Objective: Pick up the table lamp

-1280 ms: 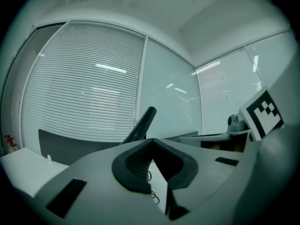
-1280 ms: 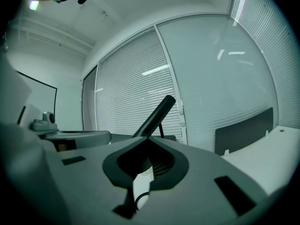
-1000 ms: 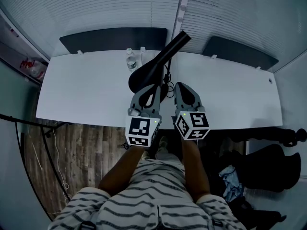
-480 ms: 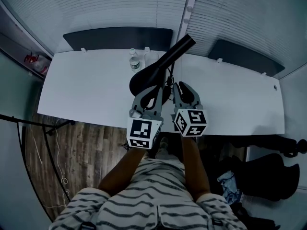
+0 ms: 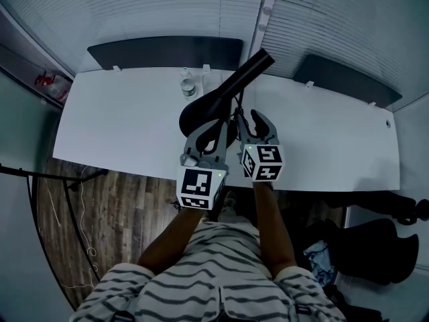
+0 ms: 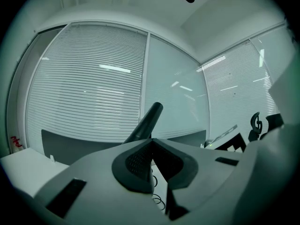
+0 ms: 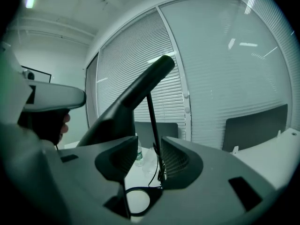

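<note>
The black table lamp (image 5: 231, 86) stands on the white table (image 5: 120, 119), its long head slanting up to the right. Its thin stem (image 7: 152, 121) rises between the jaws of my right gripper (image 5: 257, 121), close to the right-hand pad; these jaws are opening and do not press on it. My left gripper (image 5: 218, 127) sits just left of it under the lamp's wide end, its pads (image 6: 136, 161) meeting at the tips with nothing seen between them. In the left gripper view the lamp head (image 6: 147, 121) rises behind the jaws. A black ring (image 7: 138, 200) with cable lies below the right jaws.
A clear water bottle (image 5: 187, 86) stands behind the lamp near the table's far edge. Two dark panels (image 5: 167, 51) (image 5: 342, 79) sit behind the table against the window blinds. A black chair (image 5: 375, 240) is at the lower right, wooden floor at the left.
My right gripper has moved forward and down toward the lamp stem and its jaws have gone from shut to wide apart. The left gripper has stayed in place.
</note>
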{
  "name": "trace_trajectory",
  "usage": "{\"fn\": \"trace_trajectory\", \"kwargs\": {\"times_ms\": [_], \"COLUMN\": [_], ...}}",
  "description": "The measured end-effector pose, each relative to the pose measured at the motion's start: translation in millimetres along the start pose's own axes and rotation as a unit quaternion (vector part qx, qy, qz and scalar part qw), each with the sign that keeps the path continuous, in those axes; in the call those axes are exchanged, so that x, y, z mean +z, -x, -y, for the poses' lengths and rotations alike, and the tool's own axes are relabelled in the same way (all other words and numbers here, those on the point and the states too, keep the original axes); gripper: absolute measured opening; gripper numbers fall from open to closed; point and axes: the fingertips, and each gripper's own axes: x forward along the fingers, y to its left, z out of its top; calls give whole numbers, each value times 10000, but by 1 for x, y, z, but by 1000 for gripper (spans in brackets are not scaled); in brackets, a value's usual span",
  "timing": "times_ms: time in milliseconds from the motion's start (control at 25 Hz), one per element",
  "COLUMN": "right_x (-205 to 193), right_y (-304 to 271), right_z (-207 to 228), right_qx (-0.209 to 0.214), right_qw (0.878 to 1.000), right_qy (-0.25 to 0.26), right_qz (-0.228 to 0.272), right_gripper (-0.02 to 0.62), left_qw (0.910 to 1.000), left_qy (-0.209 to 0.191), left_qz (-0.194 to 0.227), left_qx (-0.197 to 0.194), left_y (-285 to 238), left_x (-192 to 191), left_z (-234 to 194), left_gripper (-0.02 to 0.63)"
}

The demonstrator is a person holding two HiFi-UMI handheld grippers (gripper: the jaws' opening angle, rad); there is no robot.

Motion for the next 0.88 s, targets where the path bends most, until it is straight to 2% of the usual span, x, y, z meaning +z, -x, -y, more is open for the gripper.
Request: {"fn": "trace_trajectory", "kwargs": {"times_ms": [400,560,880], "right_x": [-30,-36,-43], "right_y": [-39,-53,-73], "right_z": [11,11,20], "right_qx": [184,271,86], "right_qw": [9985,9979,9972], "right_qy": [258,126,170], "right_qz": [-445,-575,-728], "right_gripper": [170,173,172], "left_qw": [9999,9998,9997], "left_qy": [-35,-55,-98], "left_qz": [65,76,31], "left_qx": [157,195,199], "left_y": [-3,-5,-8], "left_x": [4,5,2], "left_z": [-8,-10,-8], "left_gripper": [6,6,6]}}
